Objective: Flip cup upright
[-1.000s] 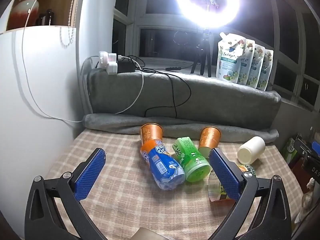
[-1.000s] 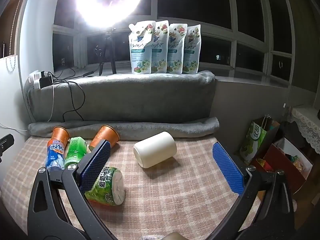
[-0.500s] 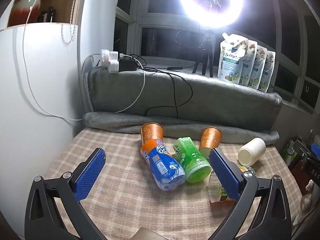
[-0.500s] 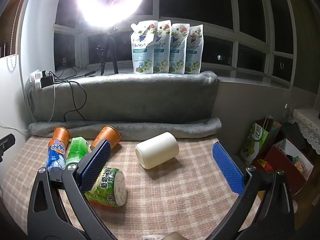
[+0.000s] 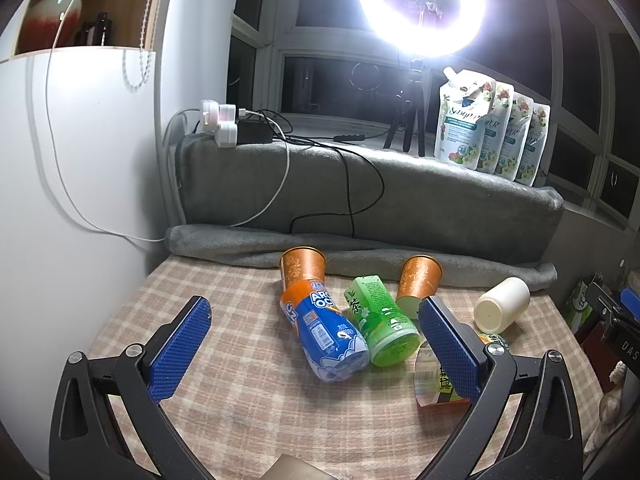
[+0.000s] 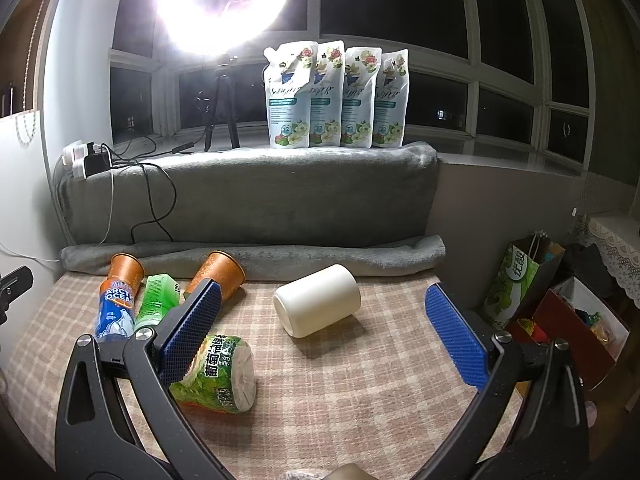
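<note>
Near the table's far edge, the cream cup is seen lying sideways, slightly nearer than before; right gripper and left gripper are held wide, empty, so grasping remains undone.

A home interior at night is showing: a checked tablecloth is covering a table beside dark bay windows, detergent refill pouches are standing on the blanket-draped sill, and a ring light is glaring overhead.
</note>
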A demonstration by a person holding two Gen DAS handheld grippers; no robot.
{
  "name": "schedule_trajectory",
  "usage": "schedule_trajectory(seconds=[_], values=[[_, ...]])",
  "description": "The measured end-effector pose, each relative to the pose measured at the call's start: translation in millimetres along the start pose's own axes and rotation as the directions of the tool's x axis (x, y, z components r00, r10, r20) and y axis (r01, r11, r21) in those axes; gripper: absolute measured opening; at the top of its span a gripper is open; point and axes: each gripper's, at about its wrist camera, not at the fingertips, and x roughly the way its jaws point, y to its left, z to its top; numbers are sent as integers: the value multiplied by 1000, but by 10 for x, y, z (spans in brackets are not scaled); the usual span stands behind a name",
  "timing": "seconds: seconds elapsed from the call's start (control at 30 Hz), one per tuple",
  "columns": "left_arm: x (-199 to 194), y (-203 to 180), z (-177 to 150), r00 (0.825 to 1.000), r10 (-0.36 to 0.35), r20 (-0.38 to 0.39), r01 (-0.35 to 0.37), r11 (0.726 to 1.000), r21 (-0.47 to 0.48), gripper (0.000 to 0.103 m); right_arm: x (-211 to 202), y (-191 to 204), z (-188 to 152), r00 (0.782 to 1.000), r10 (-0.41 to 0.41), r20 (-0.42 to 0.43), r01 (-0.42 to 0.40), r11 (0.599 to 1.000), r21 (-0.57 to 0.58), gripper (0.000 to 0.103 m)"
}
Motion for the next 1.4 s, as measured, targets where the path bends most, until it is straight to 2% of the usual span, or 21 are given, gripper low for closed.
schedule_trajectory(seconds=[1.4], values=[[-3, -32, -10, 1000, 0, 1, 0, 1000, -4, 103, 5, 28, -3, 1000, 6, -2, -6, 1000, -2, 103]])
